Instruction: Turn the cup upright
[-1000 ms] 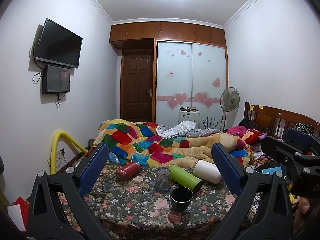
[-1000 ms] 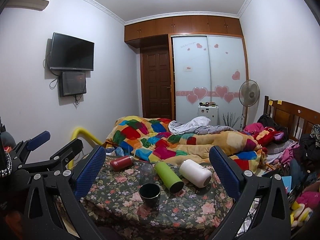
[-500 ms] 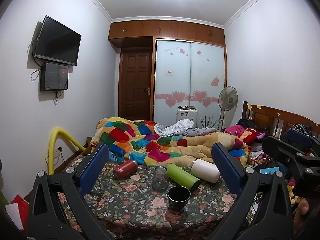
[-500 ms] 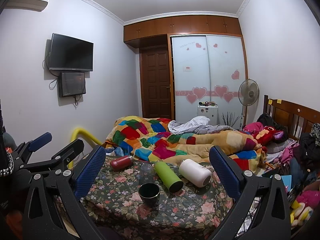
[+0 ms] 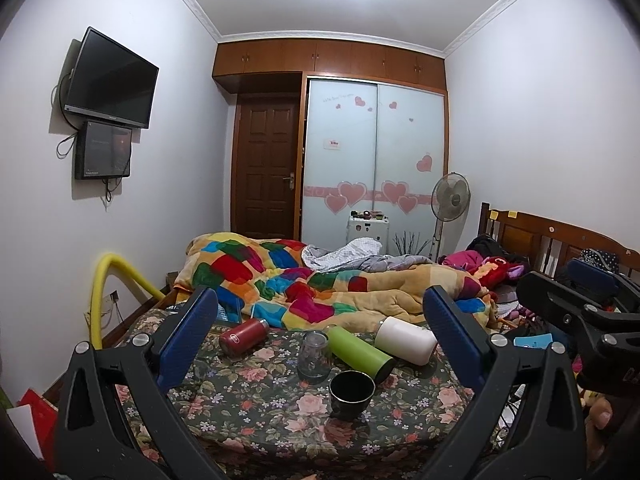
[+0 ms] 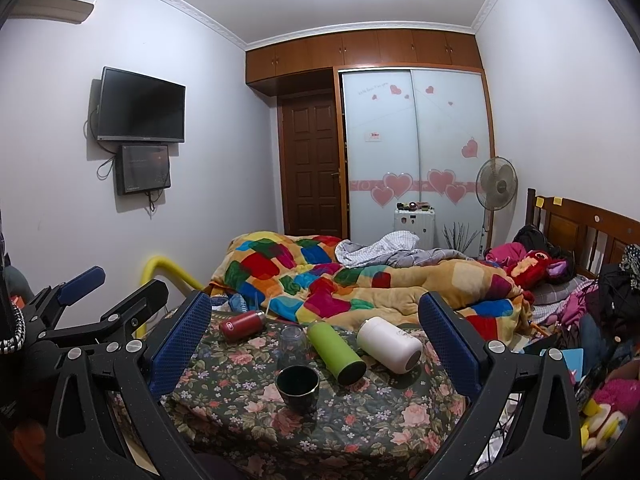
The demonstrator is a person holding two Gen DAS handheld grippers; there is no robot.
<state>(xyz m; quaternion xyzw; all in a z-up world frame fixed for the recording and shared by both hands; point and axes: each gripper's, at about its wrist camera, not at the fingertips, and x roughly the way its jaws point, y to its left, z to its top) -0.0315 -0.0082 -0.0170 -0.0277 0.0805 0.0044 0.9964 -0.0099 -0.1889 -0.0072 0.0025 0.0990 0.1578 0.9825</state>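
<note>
On the floral cloth [image 5: 256, 404] [image 6: 360, 412] a red cup [image 5: 243, 331] [image 6: 241, 325], a green cup [image 5: 359, 353] [image 6: 335, 352] and a white cup [image 5: 405, 340] [image 6: 389, 344] lie on their sides. A clear glass [image 5: 312, 357] [image 6: 291, 345] stands mouth down. A dark cup [image 5: 351, 393] [image 6: 297, 388] stands upright at the front. My left gripper [image 5: 320, 344] and right gripper [image 6: 312, 344] are both open and empty, held back from the cups.
A patchwork blanket [image 5: 304, 284] is heaped on the bed just behind the cups. A yellow tube [image 5: 105, 284] stands at the left. A wooden headboard [image 6: 580, 228] and piled clothes [image 6: 568, 280] are on the right. The left gripper shows at the left of the right wrist view [image 6: 92, 308].
The left wrist view has shifted slightly up and sideways. The right wrist view is nearly still. No cup has moved and both grippers stay open.
</note>
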